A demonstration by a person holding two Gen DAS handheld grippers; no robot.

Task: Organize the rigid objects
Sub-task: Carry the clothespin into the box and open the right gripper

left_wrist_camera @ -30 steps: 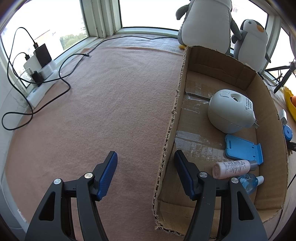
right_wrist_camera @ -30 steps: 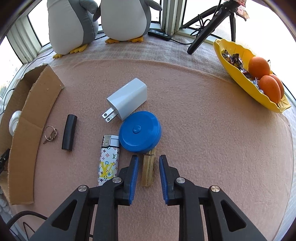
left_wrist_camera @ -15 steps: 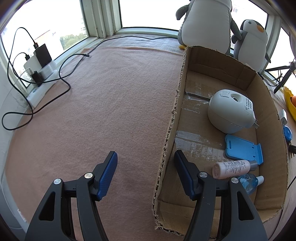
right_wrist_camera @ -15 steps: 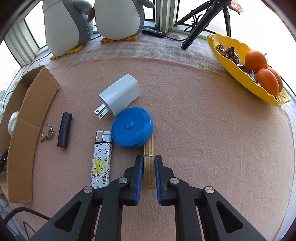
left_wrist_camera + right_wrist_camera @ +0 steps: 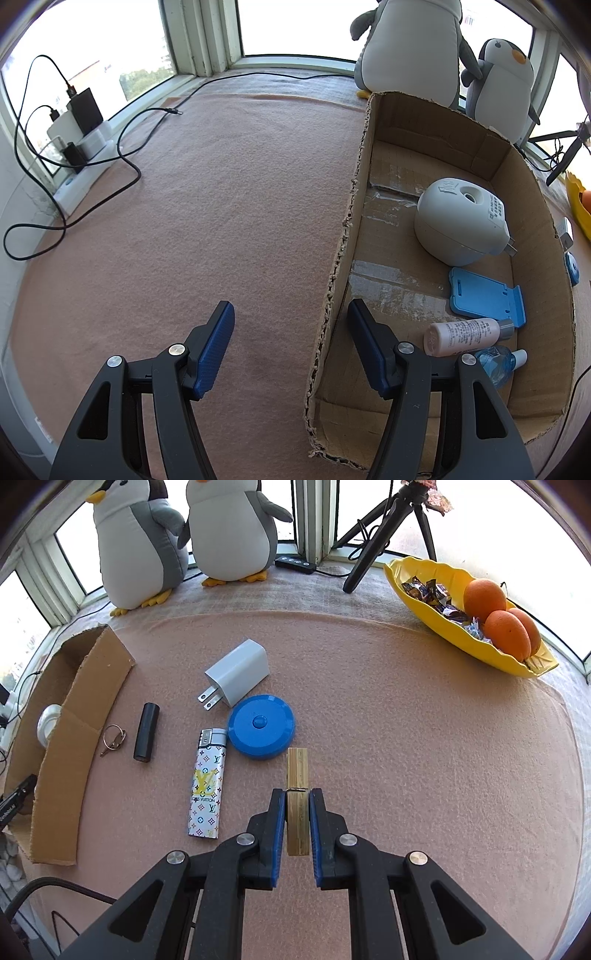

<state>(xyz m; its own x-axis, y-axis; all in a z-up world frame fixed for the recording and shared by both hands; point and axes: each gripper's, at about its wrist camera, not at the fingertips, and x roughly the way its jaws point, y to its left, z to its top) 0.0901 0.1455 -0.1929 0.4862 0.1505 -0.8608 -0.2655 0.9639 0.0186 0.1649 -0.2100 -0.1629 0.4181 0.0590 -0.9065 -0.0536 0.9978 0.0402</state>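
My right gripper (image 5: pixel 297 802) is shut on a wooden clothespin (image 5: pixel 297 775) and holds it just above the pink felt. Beyond it lie a blue round tape measure (image 5: pixel 261 726), a white charger plug (image 5: pixel 236 672), a patterned lighter (image 5: pixel 206 786), a black cylinder (image 5: pixel 146 732) and a key ring (image 5: pixel 113 737). The cardboard box (image 5: pixel 74 716) stands at the left. My left gripper (image 5: pixel 290 321) is open and empty, straddling the box's near wall (image 5: pixel 343 236). Inside lie a white round device (image 5: pixel 458 225), a blue phone stand (image 5: pixel 485 297), a pink bottle (image 5: pixel 465 334) and a blue bottle (image 5: pixel 496 363).
Two plush penguins (image 5: pixel 184 535) stand at the back by the window. A yellow bowl (image 5: pixel 461 635) with oranges and sweets sits at the right, beside a black tripod (image 5: pixel 384 535). Black cables (image 5: pixel 92 173) and a power strip (image 5: pixel 81 147) lie at the far left.
My right gripper closed on the clothespin and lifted it back from the tape measure. The left gripper has not moved.
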